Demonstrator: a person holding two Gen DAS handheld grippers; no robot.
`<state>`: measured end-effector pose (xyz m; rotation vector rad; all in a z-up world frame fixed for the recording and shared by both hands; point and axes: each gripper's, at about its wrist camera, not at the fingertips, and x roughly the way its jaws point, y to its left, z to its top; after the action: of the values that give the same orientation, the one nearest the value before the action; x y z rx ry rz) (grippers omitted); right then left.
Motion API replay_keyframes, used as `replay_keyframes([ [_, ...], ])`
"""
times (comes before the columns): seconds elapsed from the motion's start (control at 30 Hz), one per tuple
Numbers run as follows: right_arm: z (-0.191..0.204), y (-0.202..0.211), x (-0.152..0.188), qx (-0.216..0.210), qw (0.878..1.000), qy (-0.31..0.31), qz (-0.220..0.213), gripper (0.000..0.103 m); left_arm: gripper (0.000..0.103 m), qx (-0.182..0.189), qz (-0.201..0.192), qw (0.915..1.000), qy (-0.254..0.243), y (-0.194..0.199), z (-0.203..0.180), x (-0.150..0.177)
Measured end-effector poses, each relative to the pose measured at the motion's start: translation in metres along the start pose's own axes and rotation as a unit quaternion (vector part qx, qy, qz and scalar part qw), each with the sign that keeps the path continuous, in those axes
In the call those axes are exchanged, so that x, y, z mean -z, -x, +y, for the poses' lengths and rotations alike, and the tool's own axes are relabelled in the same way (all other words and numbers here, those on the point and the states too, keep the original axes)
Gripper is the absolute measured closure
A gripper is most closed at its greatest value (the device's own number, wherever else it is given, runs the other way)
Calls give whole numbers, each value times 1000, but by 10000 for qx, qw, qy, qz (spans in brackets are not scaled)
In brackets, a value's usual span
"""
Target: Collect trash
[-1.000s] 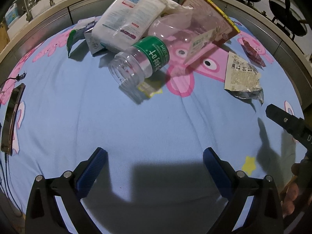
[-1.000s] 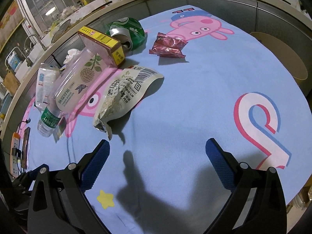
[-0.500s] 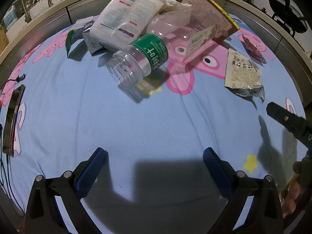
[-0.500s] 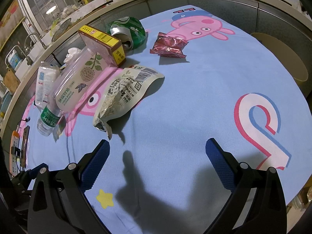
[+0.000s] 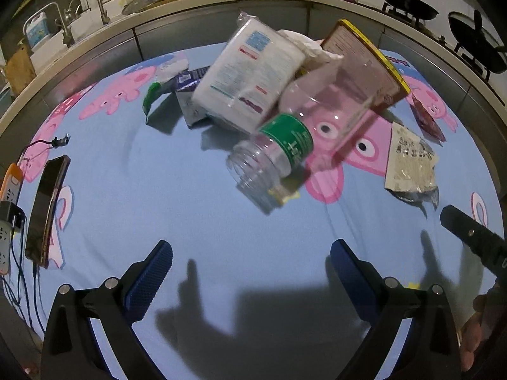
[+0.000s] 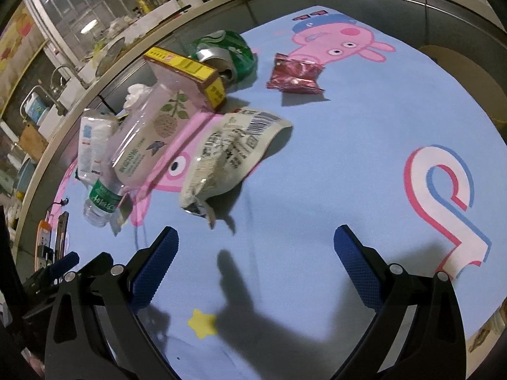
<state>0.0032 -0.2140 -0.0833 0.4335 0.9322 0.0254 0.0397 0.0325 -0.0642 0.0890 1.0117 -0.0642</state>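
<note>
cartoon tablecloth [image 5: 190,196], bottle [image 5: 272,155], wrappers [image 6: 228,152], phone [image 5: 46,209]

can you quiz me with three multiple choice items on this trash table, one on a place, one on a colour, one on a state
1. Where does the red foil wrapper lie?
A. apart from the pile, near the printed pig
B. under the clear bottle
C. between the right gripper's fingers

2. What colour is the label band on the clear bottle?
A. red
B. green
C. yellow

3. How do the two grippers stand?
A. both shut on trash
B. left shut, right open
C. both open, holding nothing

Answers:
1 A, it sits alone on the blue cloth.
2 B, a green band wraps the bottle near its open mouth.
3 C, the left gripper and right gripper show wide gaps with only cloth between the fingers.
</note>
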Motion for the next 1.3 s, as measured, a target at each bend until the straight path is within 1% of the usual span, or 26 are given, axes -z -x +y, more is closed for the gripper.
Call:
replay_keyframes([
  [0.1,7,0,-1,-43,10000,84,-7,5,4,-12,-3,10000,20,-4,4,-4],
  [0.33,23,1,-9,-105,9995,284,-107,5,4,-51,-22,9999,108,-5,15,-3],
  [0.63,42,4,-26,-179,9984,468,-262,5,4,-141,-101,9996,228,-6,27,-14],
  [1.0,63,7,-49,-297,9968,579,-468,5,4,-191,-99,9992,349,-10,40,-22],
  [1.3,72,8,-58,-415,9950,670,-610,6,4,-215,-116,9989,406,-12,45,-28],
])
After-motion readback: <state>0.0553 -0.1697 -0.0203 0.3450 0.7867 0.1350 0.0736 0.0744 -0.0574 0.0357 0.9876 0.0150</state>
